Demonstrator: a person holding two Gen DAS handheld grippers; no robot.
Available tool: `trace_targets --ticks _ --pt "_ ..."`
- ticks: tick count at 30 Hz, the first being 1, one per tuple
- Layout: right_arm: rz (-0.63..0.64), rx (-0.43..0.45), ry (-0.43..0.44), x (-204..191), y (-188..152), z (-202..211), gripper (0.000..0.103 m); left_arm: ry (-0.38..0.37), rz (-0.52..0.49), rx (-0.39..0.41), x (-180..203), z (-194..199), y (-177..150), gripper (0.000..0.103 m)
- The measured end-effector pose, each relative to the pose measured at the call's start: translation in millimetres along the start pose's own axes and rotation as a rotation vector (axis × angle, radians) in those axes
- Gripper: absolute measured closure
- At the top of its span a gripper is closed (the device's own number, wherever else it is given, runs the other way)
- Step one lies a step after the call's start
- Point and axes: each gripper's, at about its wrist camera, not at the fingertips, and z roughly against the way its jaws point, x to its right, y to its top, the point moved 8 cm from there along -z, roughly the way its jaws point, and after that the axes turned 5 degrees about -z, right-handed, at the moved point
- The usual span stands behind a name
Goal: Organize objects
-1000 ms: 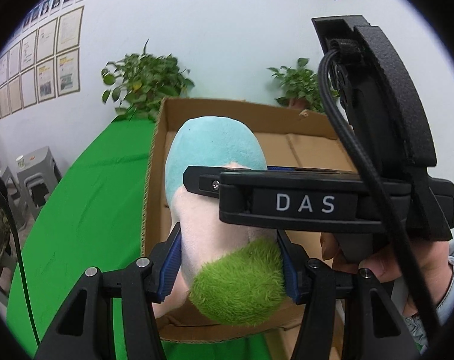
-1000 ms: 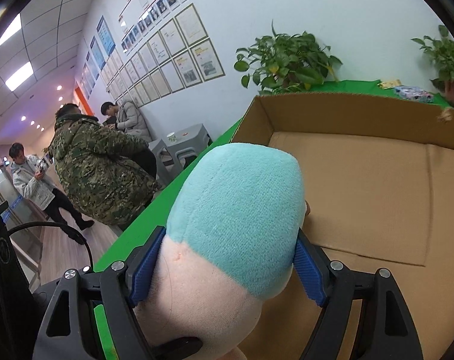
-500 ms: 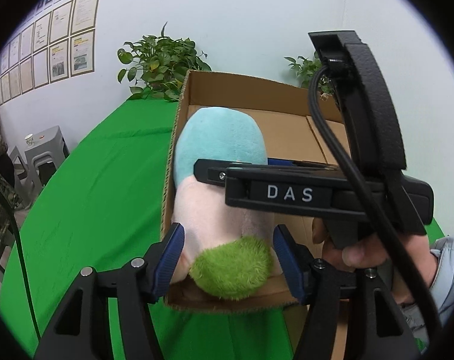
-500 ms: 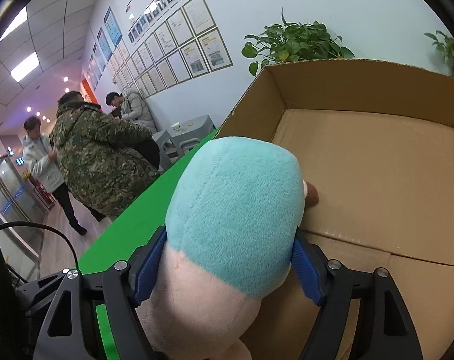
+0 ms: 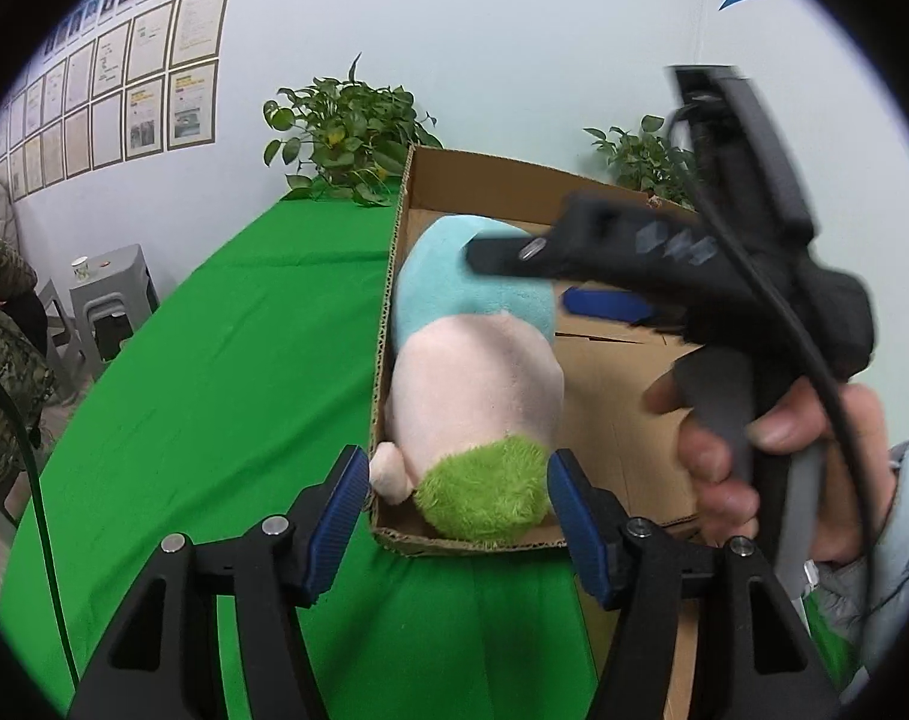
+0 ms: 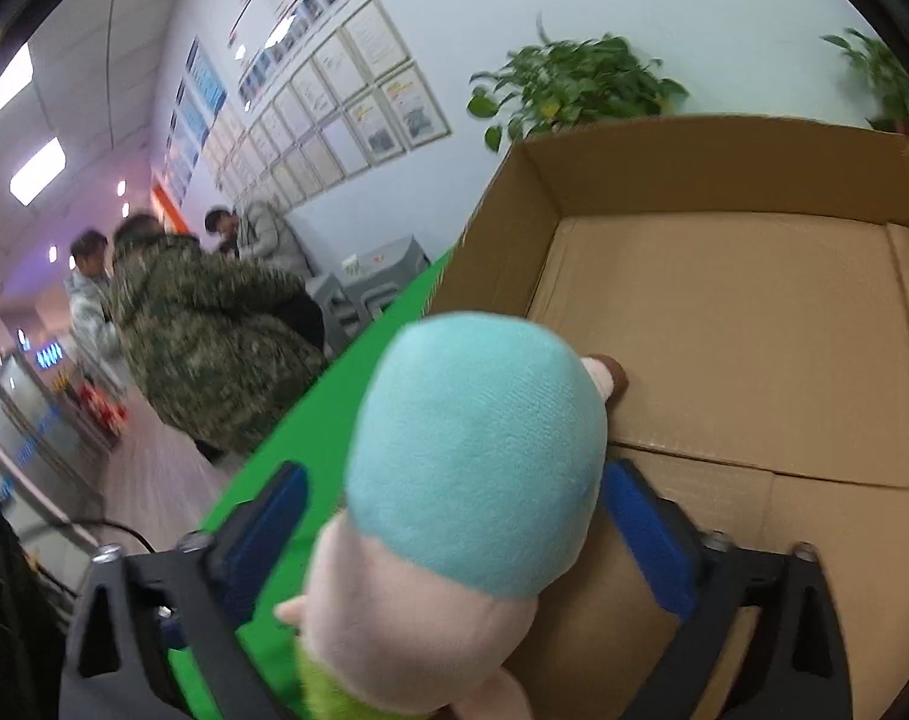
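A plush toy (image 5: 478, 384) with a teal head, pale pink body and shaggy green end lies in the cardboard box (image 5: 394, 300), along its left wall, its green end at the near rim. My left gripper (image 5: 457, 474) is open just outside that rim, its blue pads standing either side of the green end without pressing it. In the right wrist view the teal head of the plush toy (image 6: 478, 450) sits between the pads of my right gripper (image 6: 457, 480), whose jaws are opening, with a clear gap on the left side. The right gripper (image 5: 526, 276) appears blurred above the toy.
The box floor (image 6: 724, 330) holds nothing else that I can see. A green cloth (image 5: 214, 372) covers the table left of the box. Potted plants (image 5: 346, 132) stand at the far wall. Several people (image 6: 202, 330) and grey stools (image 5: 106, 294) are off the table's left side.
My left pads let go of the toy's green end and drew back toward the box's near rim. The right jaws spread off the teal head, and the toy sank into the box.
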Motion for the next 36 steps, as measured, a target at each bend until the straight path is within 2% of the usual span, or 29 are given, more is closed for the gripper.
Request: trace_targets --ticks 4,6,7,10,16,21,24,26,27,29,31,34,36 --pt "-0.038 0.036 -0.011 1.7 -2.6 40.6 0.001 0.021 -0.017 0.005 1.6 6.1 -1.6 0.041" --pt "-0.062 0.036 -0.035 6.3 -14.1 63.2 0.0 0.034 -0.031 0.013 5.2 9.2 -1.2 0.041" --pt "-0.064 0.027 -0.048 13.8 -18.8 77.7 0.0 0.039 -0.039 0.018 6.8 10.7 -0.3 0.037" --pt "-0.056 -0.009 -0.125 27.7 -48.8 106.4 0.0 0.062 -0.052 0.058 12.1 18.0 3.3 0.024" --pt "-0.086 -0.035 -0.293 43.9 -121.7 156.4 0.001 0.056 -0.077 0.098 34.4 27.1 4.7 0.024" --pt "-0.091 0.029 -0.389 50.8 -166.1 197.1 0.001 0.007 -0.061 0.062 55.1 27.7 -12.7 0.024" --pt "-0.088 0.053 -0.431 56.8 -177.0 213.7 0.002 -0.02 -0.045 0.025 63.0 26.0 -26.7 0.024" --pt "-0.084 0.058 -0.463 59.3 -189.5 224.8 0.016 -0.024 -0.037 0.015 65.0 27.6 -34.7 0.024" --pt "-0.086 0.055 -0.468 61.8 -193.2 227.6 0.026 -0.027 -0.033 0.008 65.5 28.1 -37.6 0.024" --pt "-0.095 0.042 -0.473 66.8 -200.0 230.1 0.038 -0.043 -0.026 -0.006 68.1 29.9 -44.7 0.024" --pt "-0.102 0.036 -0.476 70.8 -207.8 232.8 0.055 -0.052 -0.022 -0.009 69.4 32.5 -49.5 0.024" --pt "-0.095 0.026 -0.474 71.6 -204.8 223.1 0.069 -0.056 -0.002 -0.014 67.5 36.8 -57.2 0.024" --pt "-0.086 0.029 -0.478 70.3 -203.9 218.2 0.071 -0.06 0.004 -0.014 66.6 38.5 -61.7 0.025"
